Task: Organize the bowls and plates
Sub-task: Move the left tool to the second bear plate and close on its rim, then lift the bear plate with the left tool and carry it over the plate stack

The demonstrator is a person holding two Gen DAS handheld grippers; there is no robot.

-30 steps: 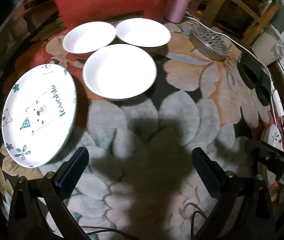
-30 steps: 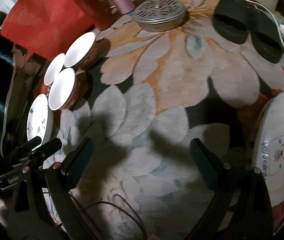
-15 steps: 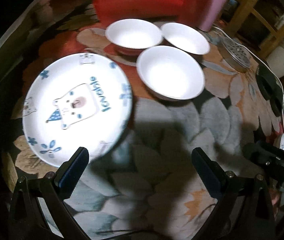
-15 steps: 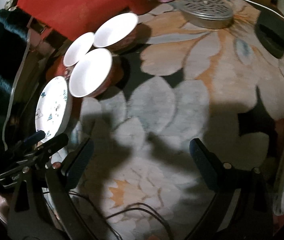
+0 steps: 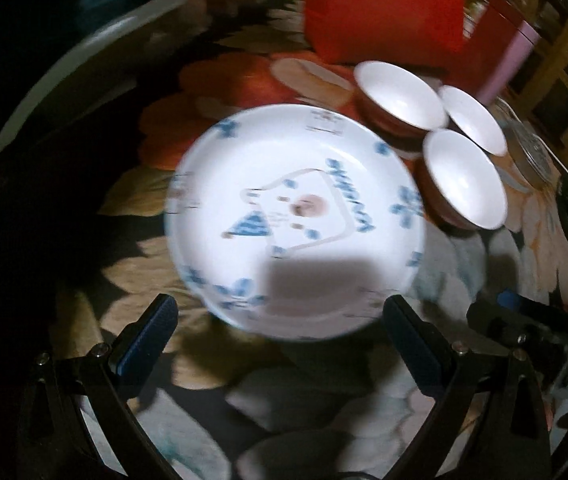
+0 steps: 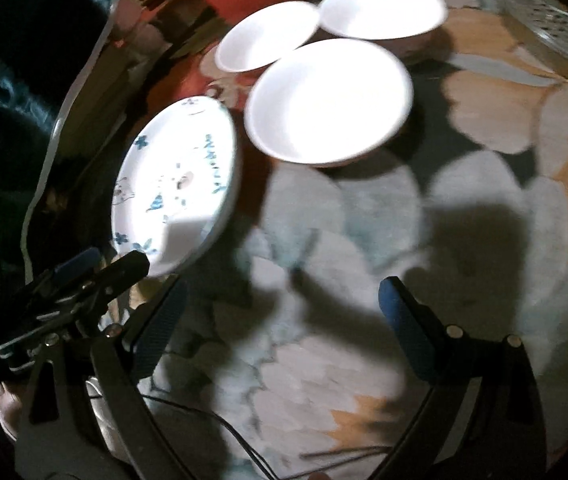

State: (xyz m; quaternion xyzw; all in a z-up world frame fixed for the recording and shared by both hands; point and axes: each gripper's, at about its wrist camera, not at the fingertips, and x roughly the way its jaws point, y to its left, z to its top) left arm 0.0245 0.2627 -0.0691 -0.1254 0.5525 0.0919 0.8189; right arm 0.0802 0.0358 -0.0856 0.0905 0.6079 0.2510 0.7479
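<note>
Approaching the bear-print plate point(image 5: 296, 220), flat on the floral cloth point(image 5: 324, 408) just left of three white bowls point(image 5: 464, 180), left gripper point(image 5: 279, 328) wide open and empty, right gripper point(image 6: 279, 308) likewise: straddle the near rim squarely, then close firmly since glaze looks slippery.

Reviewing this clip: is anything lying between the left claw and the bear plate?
Nothing: in the left wrist view only bare floral cloth separates the open left claw from the bear plate, whose near rim sits just ahead of the fingertips.
</note>
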